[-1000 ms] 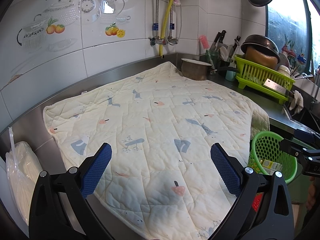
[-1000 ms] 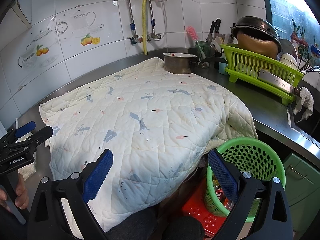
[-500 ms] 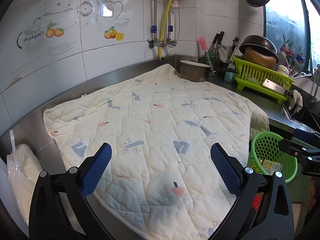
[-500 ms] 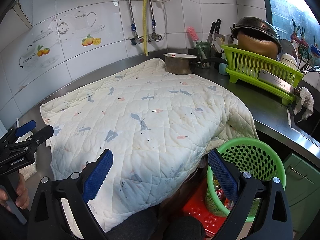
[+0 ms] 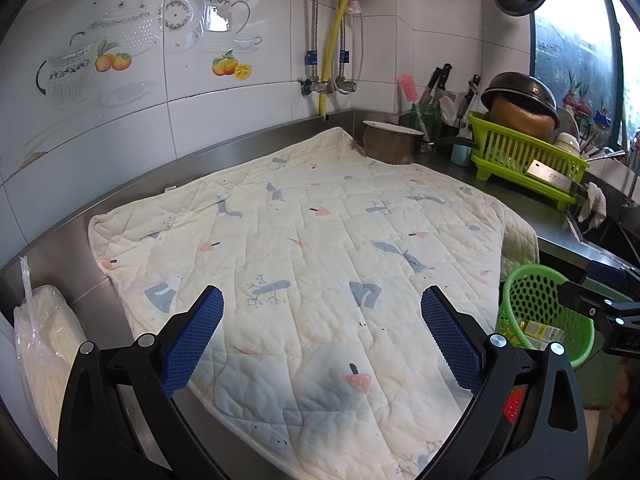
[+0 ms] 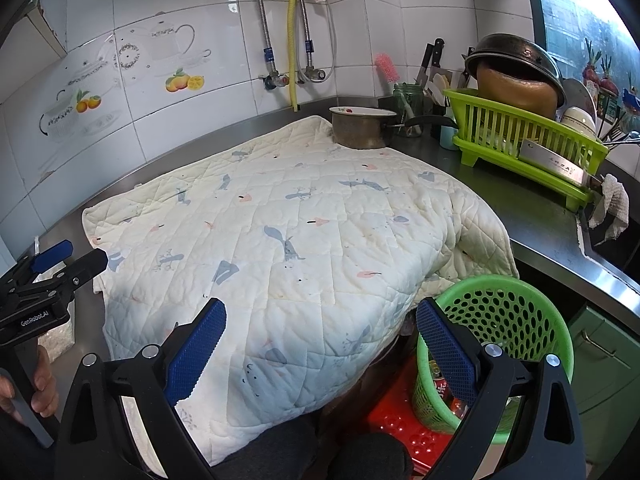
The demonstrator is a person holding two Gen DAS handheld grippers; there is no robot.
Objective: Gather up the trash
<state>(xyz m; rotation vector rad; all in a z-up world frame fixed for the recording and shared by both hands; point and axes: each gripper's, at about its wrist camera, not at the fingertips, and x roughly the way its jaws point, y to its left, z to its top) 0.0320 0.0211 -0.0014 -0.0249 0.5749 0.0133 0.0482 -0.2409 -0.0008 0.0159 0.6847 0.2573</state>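
Note:
A green mesh trash basket (image 6: 504, 320) stands on a red stool (image 6: 396, 424) below the counter's front edge, with a can and wrappers inside; it also shows in the left wrist view (image 5: 536, 312). A quilted cream mat (image 5: 312, 256) covers the steel counter, and no loose trash shows on it. My left gripper (image 5: 320, 328) is open and empty above the mat's front edge. My right gripper (image 6: 320, 340) is open and empty above the mat's front right, next to the basket.
A metal pot (image 6: 360, 128) sits at the mat's far corner. A green dish rack (image 6: 524, 140) with a pan and a cleaver stands at the right, with a sink (image 6: 612, 236) beyond. A plastic bag (image 5: 44, 344) lies at the left.
Both grippers have pulled back and risen slightly, so the scene looks a little farther away. Both stay open and empty.

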